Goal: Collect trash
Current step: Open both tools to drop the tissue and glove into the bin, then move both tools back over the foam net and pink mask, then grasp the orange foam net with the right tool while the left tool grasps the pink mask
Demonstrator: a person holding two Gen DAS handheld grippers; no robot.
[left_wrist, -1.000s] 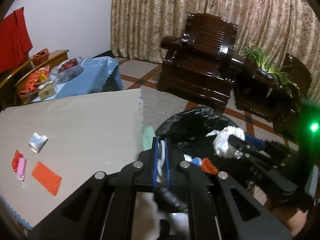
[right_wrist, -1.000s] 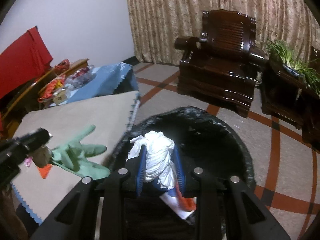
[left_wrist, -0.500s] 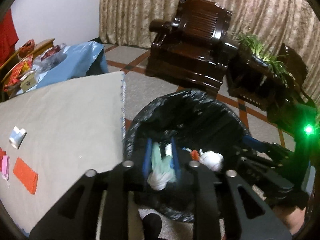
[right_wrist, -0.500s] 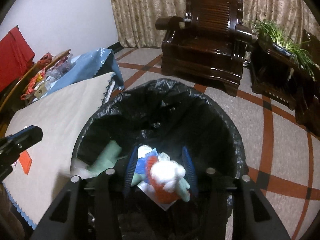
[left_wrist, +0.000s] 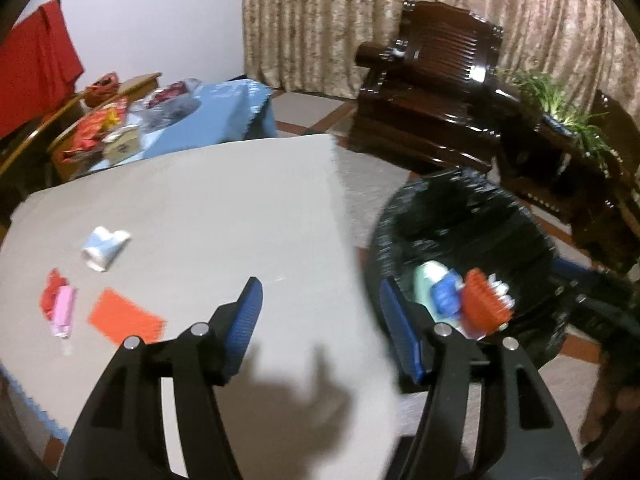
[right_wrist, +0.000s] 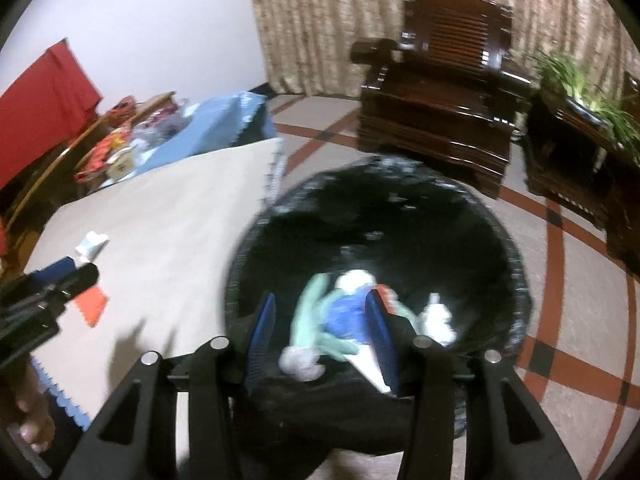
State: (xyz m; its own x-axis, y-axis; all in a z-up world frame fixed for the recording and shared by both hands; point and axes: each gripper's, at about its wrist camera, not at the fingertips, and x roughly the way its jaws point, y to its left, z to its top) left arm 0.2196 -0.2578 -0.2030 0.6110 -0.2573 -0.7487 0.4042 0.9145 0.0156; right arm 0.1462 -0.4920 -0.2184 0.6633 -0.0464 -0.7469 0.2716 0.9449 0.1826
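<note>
Left gripper (left_wrist: 320, 308): spread wide, nothing between the blue pads (left_wrist: 249, 312), poised over the right edge of the counter (left_wrist: 224, 208), which wears a beige cloth. Right gripper (right_wrist: 322, 330): likewise parted and empty, hanging above the mouth of the trash bin (right_wrist: 508, 252), lined with a black bag and standing on the floor just beside the counter.

Inside the bin, lying in a heap: a pale green glove (right_wrist: 310, 318), a blue wrapper (right_wrist: 346, 314), a white crumpled tissue (right_wrist: 438, 320), another white wad (right_wrist: 300, 360) nearer the rim, and a red-orange scrap (left_wrist: 482, 308) seen best from the left wrist.

On the counter, well left of the bin: a white-and-blue crumpled paper (left_wrist: 105, 246), a pink wrapper (left_wrist: 63, 310) touching a red scrap (left_wrist: 51, 292), and a flat orange-red card (left_wrist: 126, 318) just beside them. All apart from both grippers.

Beyond: a second table under a blue cloth (left_wrist: 224, 108) piled with packets, a dark wooden armchair (left_wrist: 436, 92) against patterned curtains (left_wrist: 320, 20), a potted plant (left_wrist: 560, 96) on a dark stand. Motion blur over much of both views.
</note>
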